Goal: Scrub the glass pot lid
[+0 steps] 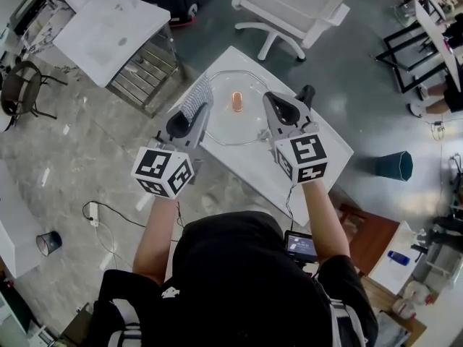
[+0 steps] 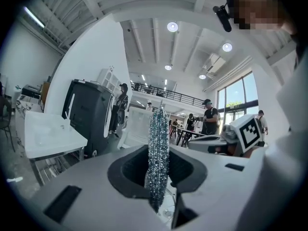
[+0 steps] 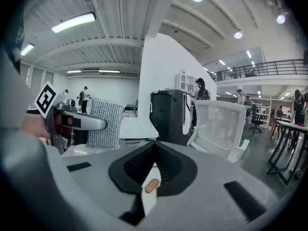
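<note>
Two grippers hang over a white tabletop (image 1: 318, 150): the left gripper (image 1: 201, 113) has its fingers (image 2: 127, 170) pinching a silvery mesh scrubber (image 2: 158, 153), which stands on edge between them, while the right gripper (image 1: 269, 98) has its fingers (image 3: 130, 170) pressed together with nothing between them. The glass lid (image 1: 221, 125) lies flat on the tabletop between the two grippers, its orange knob (image 1: 237, 101) up. The scrubber is by the lid's left rim and the right gripper's tip is over its right rim; whether either touches the glass I cannot tell.

A large open lab hall: concrete floor (image 1: 87, 157), white worktables (image 1: 108, 27), a mezzanine railing (image 3: 250, 71) and high ribbed ceiling (image 3: 120, 23).
</note>
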`<control>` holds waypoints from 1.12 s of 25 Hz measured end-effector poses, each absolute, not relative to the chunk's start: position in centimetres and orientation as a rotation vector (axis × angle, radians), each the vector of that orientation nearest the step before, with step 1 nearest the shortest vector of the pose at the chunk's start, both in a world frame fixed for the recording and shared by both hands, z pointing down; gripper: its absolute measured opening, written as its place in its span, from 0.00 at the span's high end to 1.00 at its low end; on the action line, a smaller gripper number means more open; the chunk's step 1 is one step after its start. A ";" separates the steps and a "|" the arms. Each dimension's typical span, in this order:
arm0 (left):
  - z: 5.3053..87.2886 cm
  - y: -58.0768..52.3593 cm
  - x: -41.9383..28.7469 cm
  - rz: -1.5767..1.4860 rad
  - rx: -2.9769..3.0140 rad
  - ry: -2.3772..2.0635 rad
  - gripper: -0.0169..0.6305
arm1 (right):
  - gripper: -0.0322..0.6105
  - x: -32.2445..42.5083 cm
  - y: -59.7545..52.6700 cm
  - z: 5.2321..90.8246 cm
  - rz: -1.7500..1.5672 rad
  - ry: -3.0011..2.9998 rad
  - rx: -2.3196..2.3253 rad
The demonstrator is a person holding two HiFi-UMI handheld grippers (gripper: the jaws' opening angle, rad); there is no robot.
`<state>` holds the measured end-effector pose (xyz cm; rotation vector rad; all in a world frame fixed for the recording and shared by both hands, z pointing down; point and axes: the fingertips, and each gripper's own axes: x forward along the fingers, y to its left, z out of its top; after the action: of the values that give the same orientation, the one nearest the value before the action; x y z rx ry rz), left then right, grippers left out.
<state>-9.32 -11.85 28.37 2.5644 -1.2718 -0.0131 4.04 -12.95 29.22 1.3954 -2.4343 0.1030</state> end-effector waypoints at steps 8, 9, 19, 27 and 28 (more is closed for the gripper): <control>32.9 -14.6 -7.7 0.093 2.521 -1.264 0.86 | 0.95 5.0 -14.8 35.8 0.220 -2.375 1.288; 33.5 -14.8 -7.6 0.108 2.518 -1.268 0.86 | 0.95 5.1 -14.9 36.7 0.239 -2.367 1.273; 39.1 -16.0 -6.4 0.202 2.444 -1.241 0.86 | 0.94 5.2 -14.9 44.4 0.356 -2.286 1.108; 42.8 -16.2 -6.1 0.272 2.381 -1.238 0.86 | 0.76 4.4 -14.1 50.9 0.431 -2.206 0.934; 43.2 -16.3 -6.1 0.280 2.376 -1.238 0.86 | 0.74 4.3 -14.1 51.7 0.443 -2.196 0.913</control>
<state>-6.07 -16.31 43.20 2.3762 -1.2380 0.2799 4.35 -14.10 51.72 0.9127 -2.1956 0.4429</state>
